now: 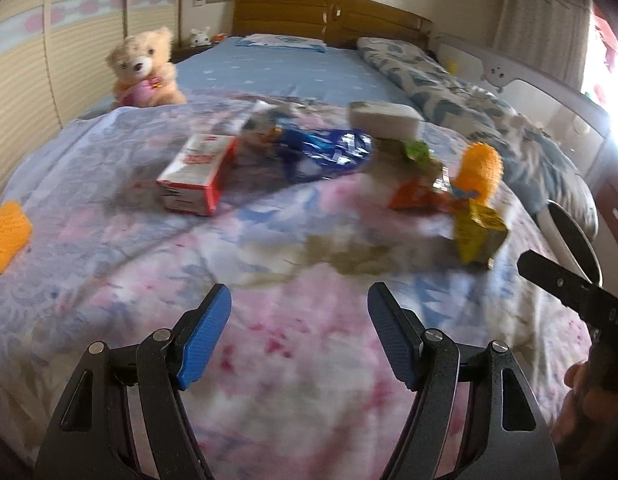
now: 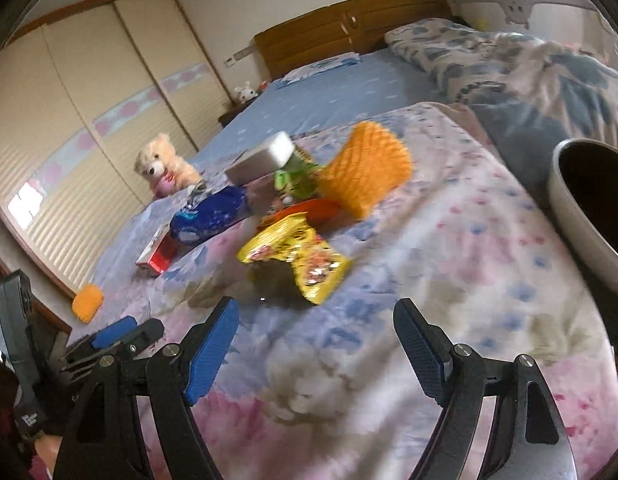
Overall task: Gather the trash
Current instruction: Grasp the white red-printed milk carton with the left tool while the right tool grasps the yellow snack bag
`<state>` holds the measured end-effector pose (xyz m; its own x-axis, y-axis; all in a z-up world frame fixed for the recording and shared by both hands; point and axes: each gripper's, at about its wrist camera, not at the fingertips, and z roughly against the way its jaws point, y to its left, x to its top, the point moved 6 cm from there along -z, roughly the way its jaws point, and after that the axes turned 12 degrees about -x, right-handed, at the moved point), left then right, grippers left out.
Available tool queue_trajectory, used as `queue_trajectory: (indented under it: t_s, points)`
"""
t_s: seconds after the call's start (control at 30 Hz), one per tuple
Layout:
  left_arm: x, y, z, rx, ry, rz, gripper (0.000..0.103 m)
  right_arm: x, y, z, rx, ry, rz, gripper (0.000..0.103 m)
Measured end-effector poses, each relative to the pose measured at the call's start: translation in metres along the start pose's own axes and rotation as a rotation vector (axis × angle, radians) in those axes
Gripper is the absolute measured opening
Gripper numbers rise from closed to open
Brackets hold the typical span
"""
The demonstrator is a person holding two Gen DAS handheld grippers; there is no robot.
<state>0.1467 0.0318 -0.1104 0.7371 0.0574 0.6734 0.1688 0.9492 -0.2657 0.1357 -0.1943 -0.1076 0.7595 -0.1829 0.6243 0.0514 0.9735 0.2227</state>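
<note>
Trash lies on a floral quilt (image 1: 269, 340): a red-and-white carton (image 1: 197, 172), a blue foil bag (image 1: 329, 152), a grey box (image 1: 385, 120), an orange wrapper (image 1: 417, 196) and a yellow snack bag (image 1: 477, 232). In the right wrist view the yellow bag (image 2: 297, 256) lies closest ahead, with the blue bag (image 2: 209, 216) and carton (image 2: 157, 252) to the left. My left gripper (image 1: 299, 316) is open and empty above the quilt. My right gripper (image 2: 317, 332) is open and empty, short of the yellow bag.
A grey bin (image 2: 589, 208) stands at the bed's right edge; its rim also shows in the left wrist view (image 1: 573, 240). Orange mesh sponges (image 1: 479, 168) (image 1: 7, 240) and a teddy bear (image 1: 145, 68) sit on the bed. A wardrobe (image 2: 69, 152) lines the left wall.
</note>
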Motion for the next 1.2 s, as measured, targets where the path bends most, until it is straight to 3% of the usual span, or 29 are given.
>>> queue_trajectory:
  t_s: [0.23,0.77,0.8,0.83,0.87,0.93,1.0,1.1,1.2]
  points:
    - [0.021,0.035,-0.004,0.066,-0.005,0.015,0.081,0.004,0.018,-0.018,-0.023,0.005,0.041,0.090]
    - [0.064,0.098,-0.057,0.166,0.060,0.057,0.082,0.018,0.030,-0.047,-0.057,0.017,0.055,0.089]
    - [0.065,0.098,-0.057,0.160,0.055,0.055,0.070,0.018,0.030,-0.047,-0.057,0.016,0.056,0.088]
    - [0.066,0.096,-0.056,0.148,0.047,0.047,0.048,0.019,0.030,-0.047,-0.054,0.009,0.057,0.087]
    - [0.065,0.094,-0.056,0.140,0.052,0.040,0.049,0.019,0.029,-0.046,-0.058,0.000,0.057,0.080]
    - [0.065,0.090,-0.054,0.147,0.041,0.019,0.048,0.020,0.028,-0.046,-0.056,0.001,0.053,0.052]
    - [0.064,0.083,-0.047,0.145,0.021,-0.002,0.048,0.017,0.028,-0.050,-0.040,0.029,0.056,0.037]
    - [0.055,0.075,-0.037,0.137,0.012,-0.010,0.048,0.013,0.029,-0.048,-0.016,0.043,0.057,0.019]
    - [0.044,0.065,-0.026,0.119,0.001,0.001,0.048,0.009,0.029,-0.040,0.013,0.044,0.060,0.015]
